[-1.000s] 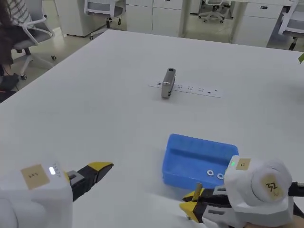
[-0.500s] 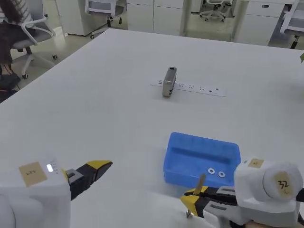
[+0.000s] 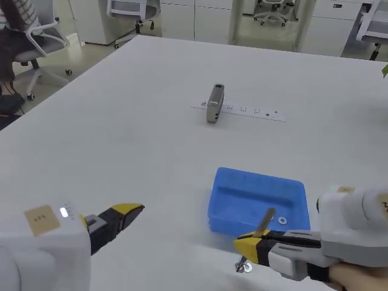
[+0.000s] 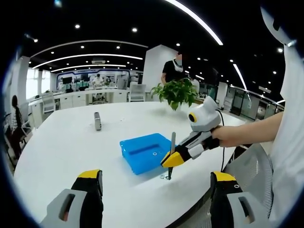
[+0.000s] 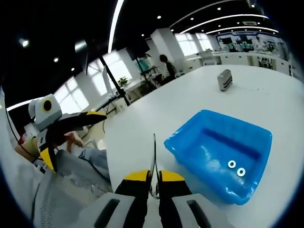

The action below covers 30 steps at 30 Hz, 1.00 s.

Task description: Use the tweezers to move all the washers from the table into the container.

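In the head view, my right gripper is clamped on the tweezers. Their tip is down at a washer lying on the surface, just beside the near wall of the blue container and toward the surface's near edge. My left gripper hovers well apart, near the left corner. In the left gripper view, its jaws stand wide apart and empty. In the right gripper view, the jaws pinch the tweezers, and two washers lie inside the container.
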### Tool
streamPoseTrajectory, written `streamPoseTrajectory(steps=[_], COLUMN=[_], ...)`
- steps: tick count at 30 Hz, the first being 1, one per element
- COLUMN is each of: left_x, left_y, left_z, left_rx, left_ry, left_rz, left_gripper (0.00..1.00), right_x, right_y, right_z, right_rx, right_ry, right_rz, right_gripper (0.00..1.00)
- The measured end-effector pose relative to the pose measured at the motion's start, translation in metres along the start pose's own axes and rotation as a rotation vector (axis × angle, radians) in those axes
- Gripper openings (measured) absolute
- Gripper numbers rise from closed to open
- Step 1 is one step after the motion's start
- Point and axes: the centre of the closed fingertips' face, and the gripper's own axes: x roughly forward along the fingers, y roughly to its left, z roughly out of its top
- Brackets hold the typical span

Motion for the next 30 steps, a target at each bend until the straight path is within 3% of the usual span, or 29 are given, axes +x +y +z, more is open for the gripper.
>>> streamPoseTrajectory(steps=[10, 15, 30], left_x=[-0.001, 0.000, -0.002], left_y=[0.001, 0.001, 0.001], left_z=[0.000, -0.001, 0.001], left_rx=[0.000, 0.001, 0.002], left_ry=[0.002, 0.002, -0.004], left_rz=[0.002, 0.001, 0.003], left_gripper=[0.96, 0.96, 0.96], right_x=[-0.010, -0.012, -0.024], right_y=[0.001, 0.002, -0.008], right_z=[0.014, 0.016, 0.049], right_rx=[0.092, 0.125, 0.147], right_ry=[-0.022, -0.007, -0.076], right_rz=[0.048, 0.076, 0.064], right_gripper=[0.04, 0.04, 0.04])
